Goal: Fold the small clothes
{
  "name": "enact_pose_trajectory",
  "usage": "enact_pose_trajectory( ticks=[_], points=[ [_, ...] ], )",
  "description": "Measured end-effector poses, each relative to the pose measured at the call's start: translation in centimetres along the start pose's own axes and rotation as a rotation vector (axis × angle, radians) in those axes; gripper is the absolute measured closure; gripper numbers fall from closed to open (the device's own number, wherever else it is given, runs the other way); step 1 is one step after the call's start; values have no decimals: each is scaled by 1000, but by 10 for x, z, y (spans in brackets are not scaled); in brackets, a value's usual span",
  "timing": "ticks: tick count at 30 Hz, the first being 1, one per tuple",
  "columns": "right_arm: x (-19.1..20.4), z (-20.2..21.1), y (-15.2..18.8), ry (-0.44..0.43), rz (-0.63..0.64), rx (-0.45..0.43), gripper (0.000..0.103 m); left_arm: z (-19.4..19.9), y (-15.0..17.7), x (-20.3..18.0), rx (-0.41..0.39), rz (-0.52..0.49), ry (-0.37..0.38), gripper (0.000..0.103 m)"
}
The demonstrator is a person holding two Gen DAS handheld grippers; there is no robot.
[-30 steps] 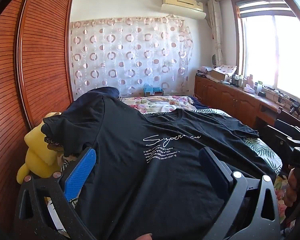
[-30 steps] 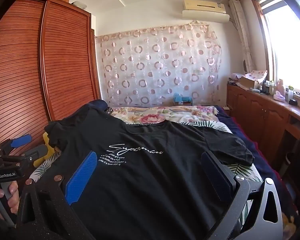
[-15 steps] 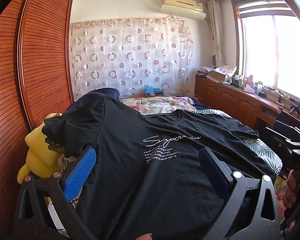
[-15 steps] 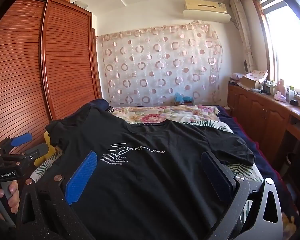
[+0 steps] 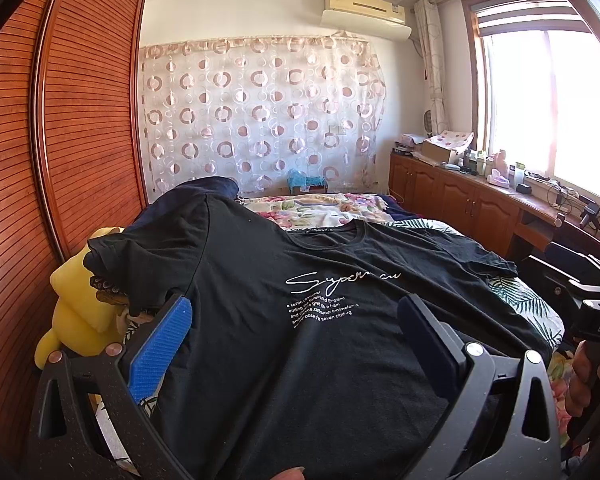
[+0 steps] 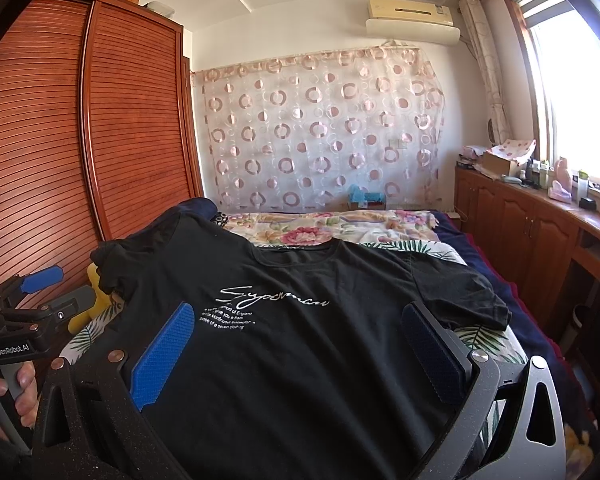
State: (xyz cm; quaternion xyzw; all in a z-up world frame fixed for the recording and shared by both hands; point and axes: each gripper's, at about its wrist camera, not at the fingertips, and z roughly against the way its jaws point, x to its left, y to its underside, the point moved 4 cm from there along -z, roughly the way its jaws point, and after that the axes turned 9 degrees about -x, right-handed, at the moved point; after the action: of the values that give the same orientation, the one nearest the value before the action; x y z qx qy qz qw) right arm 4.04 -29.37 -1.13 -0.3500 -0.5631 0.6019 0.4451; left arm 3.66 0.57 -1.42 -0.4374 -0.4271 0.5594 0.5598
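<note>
A black T-shirt (image 5: 260, 264) (image 6: 340, 360) with white script on its chest lies spread face up on the bed, collar at the far end and both short sleeves out to the sides. My left gripper (image 5: 294, 308) hovers open over the shirt's lower half, left of centre, with nothing between its blue pads (image 5: 160, 344). My right gripper (image 6: 299, 312) is open too, above the lower middle of the shirt. Each gripper shows in the other's view: the left gripper (image 6: 24, 308) at the left edge, the right gripper (image 5: 580, 280) at the right edge.
A yellow plush toy (image 5: 80, 308) sits between the bed's left side and the slatted wooden wardrobe (image 5: 60, 160). A floral quilt (image 6: 332, 228) and a dark blue cushion (image 5: 204, 188) lie beyond the collar. Wooden cabinets (image 6: 520, 216) run under the window on the right.
</note>
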Motion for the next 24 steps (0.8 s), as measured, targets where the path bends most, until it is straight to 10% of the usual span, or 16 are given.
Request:
enact_pose_trajectory(
  ticks=[24],
  points=[
    [0, -1, 0, 3, 1, 1, 0, -1, 0, -2, -2, -1, 2, 0]
  ],
)
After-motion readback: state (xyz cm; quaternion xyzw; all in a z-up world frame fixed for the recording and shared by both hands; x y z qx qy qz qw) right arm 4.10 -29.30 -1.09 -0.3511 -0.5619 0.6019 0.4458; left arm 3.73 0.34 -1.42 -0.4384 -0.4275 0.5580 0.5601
